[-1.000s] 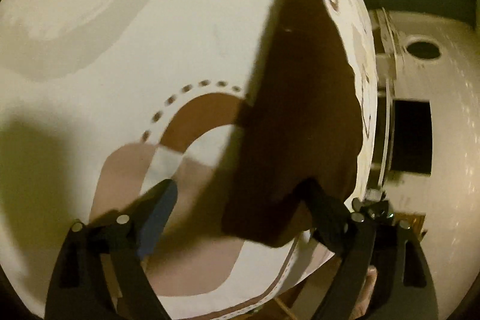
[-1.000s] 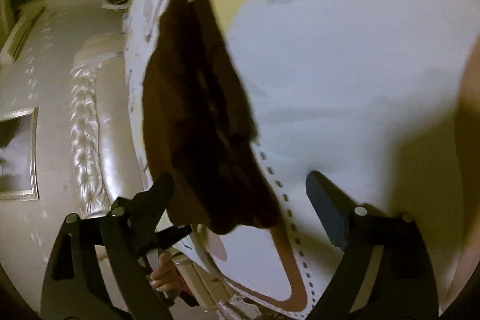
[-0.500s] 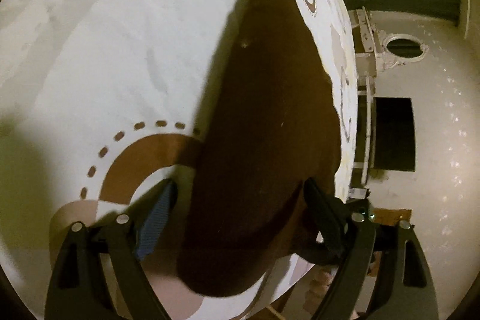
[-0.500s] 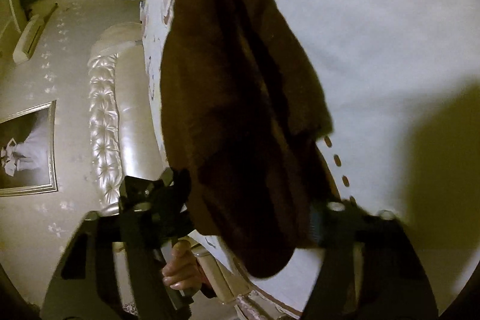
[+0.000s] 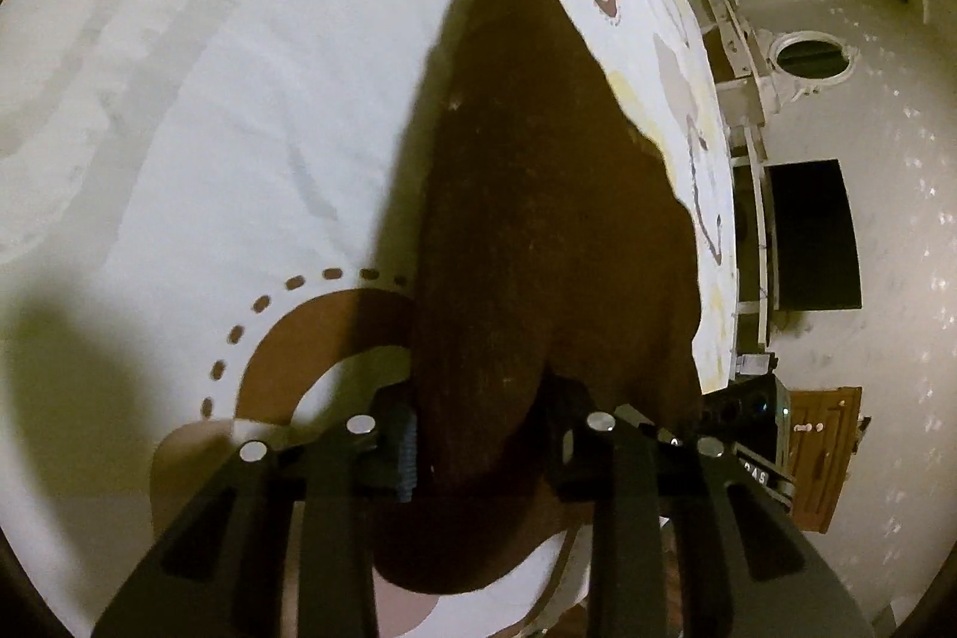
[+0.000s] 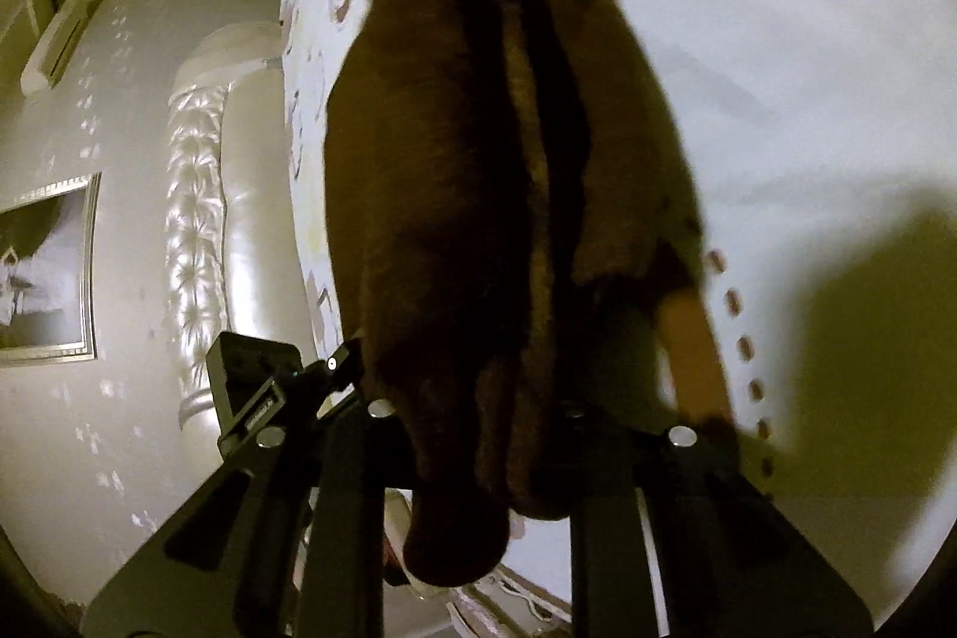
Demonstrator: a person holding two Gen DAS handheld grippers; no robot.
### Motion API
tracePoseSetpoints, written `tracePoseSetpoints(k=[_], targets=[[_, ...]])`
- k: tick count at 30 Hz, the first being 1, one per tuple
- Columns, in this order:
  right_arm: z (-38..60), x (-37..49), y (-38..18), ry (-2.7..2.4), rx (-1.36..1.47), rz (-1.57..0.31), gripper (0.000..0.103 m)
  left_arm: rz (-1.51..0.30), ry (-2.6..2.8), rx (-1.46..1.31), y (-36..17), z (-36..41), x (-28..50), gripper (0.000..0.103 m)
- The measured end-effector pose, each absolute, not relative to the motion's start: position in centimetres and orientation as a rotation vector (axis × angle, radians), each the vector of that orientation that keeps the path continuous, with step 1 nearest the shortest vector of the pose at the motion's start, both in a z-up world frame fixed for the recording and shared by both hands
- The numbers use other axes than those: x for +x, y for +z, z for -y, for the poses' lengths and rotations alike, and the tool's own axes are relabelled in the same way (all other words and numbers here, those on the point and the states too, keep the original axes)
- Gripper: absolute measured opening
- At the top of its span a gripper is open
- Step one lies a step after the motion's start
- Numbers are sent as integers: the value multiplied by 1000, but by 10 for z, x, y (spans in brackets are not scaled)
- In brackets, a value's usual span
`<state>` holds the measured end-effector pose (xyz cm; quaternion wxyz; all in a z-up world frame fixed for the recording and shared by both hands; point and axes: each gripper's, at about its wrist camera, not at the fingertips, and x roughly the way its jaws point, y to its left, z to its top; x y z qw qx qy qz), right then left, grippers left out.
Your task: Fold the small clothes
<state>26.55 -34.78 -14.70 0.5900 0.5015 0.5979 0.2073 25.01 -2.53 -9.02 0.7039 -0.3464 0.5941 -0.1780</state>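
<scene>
Your left claw (image 5: 478, 449) reaches forward and down over a bed, its two black fingers drawn in on the near end of a dark brown garment (image 5: 538, 231), which bulges between them and spills below the fingertips. The blue ribbed pad (image 5: 408, 449) of the left-hand finger presses against the cloth's side. From that pinch the garment runs away from you in a long, narrowing heap across the bedspread (image 5: 209, 100), close to the bed's right edge. The bedspread is white with a brown arc and a dotted curve just left of the garment, and looping brown outlines farther off.

Your right claw (image 6: 478, 435) comes in from the opposite side, fingers likewise closed on the garment (image 6: 478, 159). Here the cloth shows as two thick folds with a dark crease between them, its lower end drooping past the fingertips. It lies along the bed's left edge in this view, stretching away toward the top of the frame. Your other claw's camera housing (image 6: 251, 387) sits just left of the cloth, touching or nearly touching it.

Beyond the bed, the right wrist view shows a tufted cream headboard (image 6: 203, 195) and a framed picture (image 6: 48, 273) on the wall. The left wrist view shows a wooden cabinet (image 5: 825, 458) and a dark rectangular opening (image 5: 813, 237).
</scene>
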Motion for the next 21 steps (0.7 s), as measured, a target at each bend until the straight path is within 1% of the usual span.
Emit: tracePoseSetpoints(k=[6, 13, 21], targets=[[336, 251, -138, 535, 1127, -1429, 17, -1321, -381, -747, -85, 14, 231, 31], [327, 223, -143, 556, 1128, -1495, 16, -1351, -337, -799, -94, -3, 196, 31], [336, 212, -161, 533, 1143, -1521, 16, -1360, -330, -781, -99, 2, 201, 32]])
